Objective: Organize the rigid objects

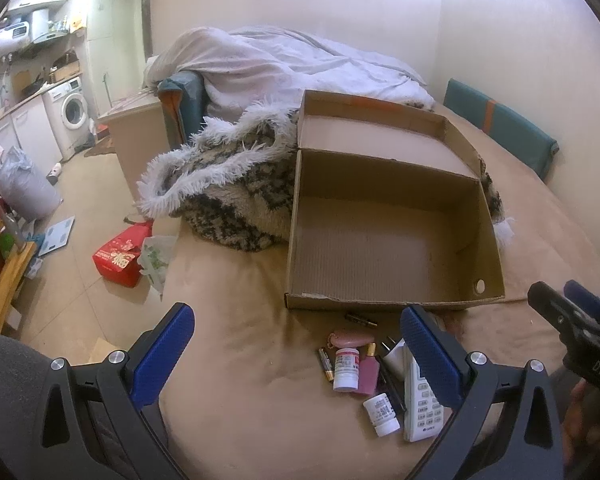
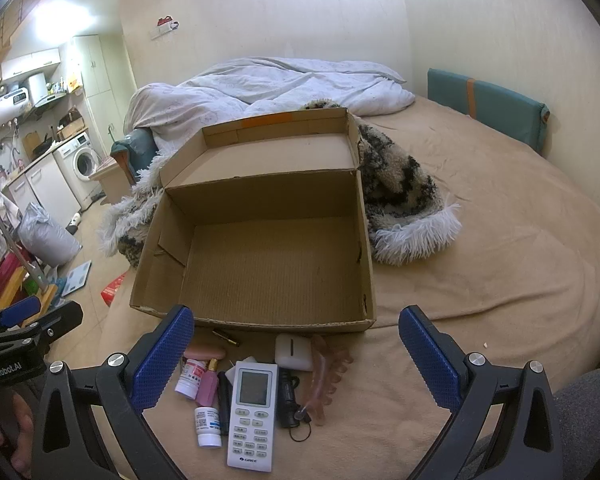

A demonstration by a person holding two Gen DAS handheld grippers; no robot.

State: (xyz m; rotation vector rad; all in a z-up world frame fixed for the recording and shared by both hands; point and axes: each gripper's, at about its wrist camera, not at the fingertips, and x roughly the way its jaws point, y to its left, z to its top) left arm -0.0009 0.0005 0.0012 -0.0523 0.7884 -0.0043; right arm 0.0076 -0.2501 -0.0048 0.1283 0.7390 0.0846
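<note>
An open, empty cardboard box (image 1: 380, 240) (image 2: 268, 264) sits on the tan bed. In front of it lies a cluster of small items: a white remote control (image 2: 252, 412) (image 1: 422, 408), two white pill bottles (image 2: 191, 378) (image 1: 346, 368), a pink bottle (image 2: 208, 386) (image 1: 369, 374), batteries (image 1: 327, 364), a white case (image 2: 294, 352), a pink comb-like piece (image 2: 328, 376) and a black device (image 2: 290, 400). My left gripper (image 1: 296, 344) hangs open above the bed, left of the cluster. My right gripper (image 2: 296, 344) hangs open over the cluster, holding nothing.
A shaggy black-and-white rug (image 1: 228, 188) (image 2: 404, 196) lies bunched behind the box, a white duvet (image 1: 292, 68) beyond it. A teal cushion (image 2: 488, 108) leans on the right wall. The bed's edge drops left to a floor with a red bag (image 1: 120, 258).
</note>
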